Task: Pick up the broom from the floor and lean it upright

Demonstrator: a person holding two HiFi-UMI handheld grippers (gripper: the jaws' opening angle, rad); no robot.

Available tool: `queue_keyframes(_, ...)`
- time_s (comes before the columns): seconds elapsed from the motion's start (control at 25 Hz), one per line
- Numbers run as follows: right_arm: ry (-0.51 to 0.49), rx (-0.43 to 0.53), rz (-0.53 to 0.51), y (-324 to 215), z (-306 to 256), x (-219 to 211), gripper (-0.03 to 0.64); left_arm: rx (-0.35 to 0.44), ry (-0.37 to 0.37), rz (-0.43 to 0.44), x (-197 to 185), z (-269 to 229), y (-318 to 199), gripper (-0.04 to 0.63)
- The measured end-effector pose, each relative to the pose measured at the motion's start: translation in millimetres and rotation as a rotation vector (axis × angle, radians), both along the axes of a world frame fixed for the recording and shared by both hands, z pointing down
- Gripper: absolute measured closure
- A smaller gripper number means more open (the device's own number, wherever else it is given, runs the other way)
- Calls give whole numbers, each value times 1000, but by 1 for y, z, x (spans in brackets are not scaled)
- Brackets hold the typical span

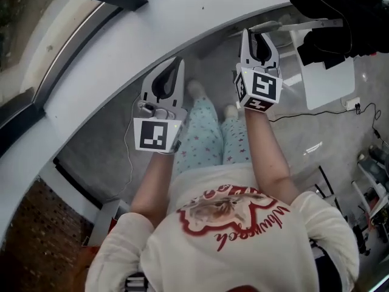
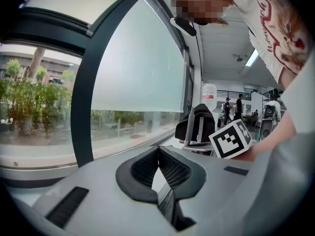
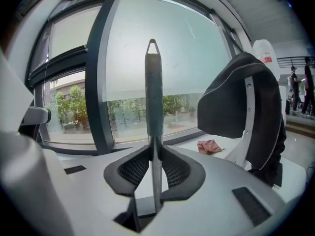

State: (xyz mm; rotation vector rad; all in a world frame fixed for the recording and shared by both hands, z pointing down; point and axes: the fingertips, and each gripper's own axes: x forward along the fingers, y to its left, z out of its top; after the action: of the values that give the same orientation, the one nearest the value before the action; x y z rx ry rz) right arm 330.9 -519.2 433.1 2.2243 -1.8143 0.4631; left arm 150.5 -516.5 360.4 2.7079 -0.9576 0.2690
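**Broom handle clamped in right gripper, by the window**

A wide curved window (image 2: 133, 68) with a dark frame fills the far side, above a white sill (image 1: 121, 59) and a grey floor (image 1: 109, 145). On the left, the left gripper (image 2: 158, 149) is held up towards the glass, its jaws closed tip to tip with nothing between them. The person's legs (image 1: 206, 132) in patterned trousers stand between the two grippers. To the right, the right gripper (image 3: 153, 149) is clenched on the broom (image 3: 153, 97): its metal shaft sits between the pads and its dark grip rises upright before the window. The brush end is not in view. A pink cloth (image 3: 210, 146) lies on the sill, and a black chair (image 3: 246, 112) stands far right.
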Motion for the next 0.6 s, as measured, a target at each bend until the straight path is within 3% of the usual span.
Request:
queue_keyframes(0.32,43,-8,49,-51,10,19,526,-55,9,44,0,24,-35,575)
queue_keyframes(0.6,137,-18,-50,-77,6,3,506,-78,12,24,-22,36,-47,575)
